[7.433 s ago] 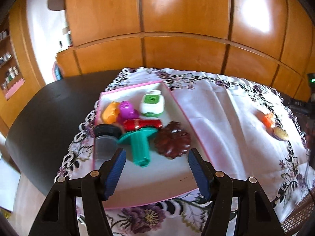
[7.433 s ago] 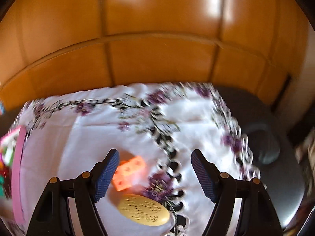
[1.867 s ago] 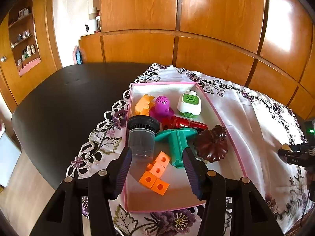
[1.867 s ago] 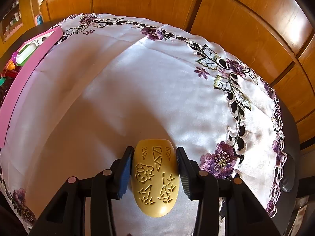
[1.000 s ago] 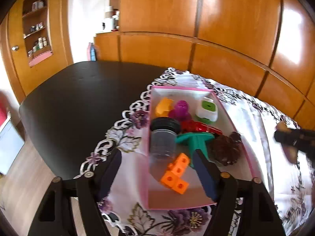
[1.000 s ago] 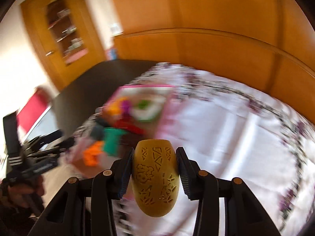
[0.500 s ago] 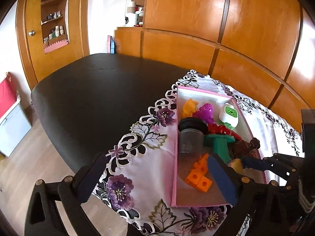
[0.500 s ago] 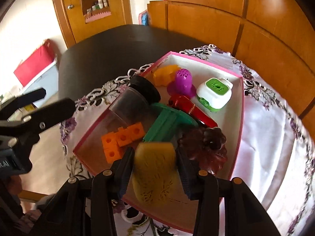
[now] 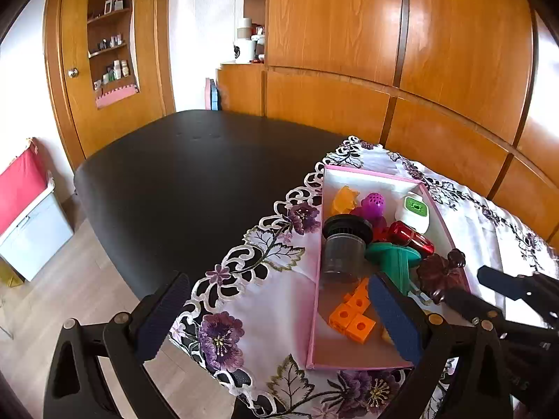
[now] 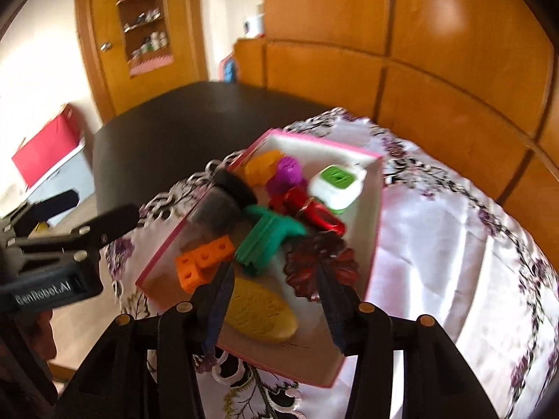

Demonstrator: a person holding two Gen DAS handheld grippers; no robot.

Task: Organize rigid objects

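Note:
A pink box (image 10: pixel 376 209) sits on the flowered tablecloth and holds several toys. The yellow oval piece (image 10: pixel 260 310) lies in its near end, between my right gripper's (image 10: pixel 276 310) fingers, which are open and off it. Beside it are orange blocks (image 10: pixel 202 260), a green T-shaped piece (image 10: pixel 269 237) and a dark red flower piece (image 10: pixel 321 262). My left gripper (image 9: pixel 276 314) is open and empty at the box's left. The box also shows in the left wrist view (image 9: pixel 316 296), with the orange blocks (image 9: pixel 351 316) inside and my right gripper (image 9: pixel 489 295) at the right.
Farther back in the box are a black-lidded jar (image 10: pixel 223 202), a red piece (image 10: pixel 314 209), a purple piece (image 10: pixel 288 171), an orange piece (image 10: pixel 262 166) and a white-green case (image 10: pixel 337 181). The dark table (image 9: pixel 195 181) stretches left. Wooden cabinets stand behind.
My right gripper carried the yellow oval piece over the box, opened and let it go onto the box floor. My left gripper opened wide and drew back to the left.

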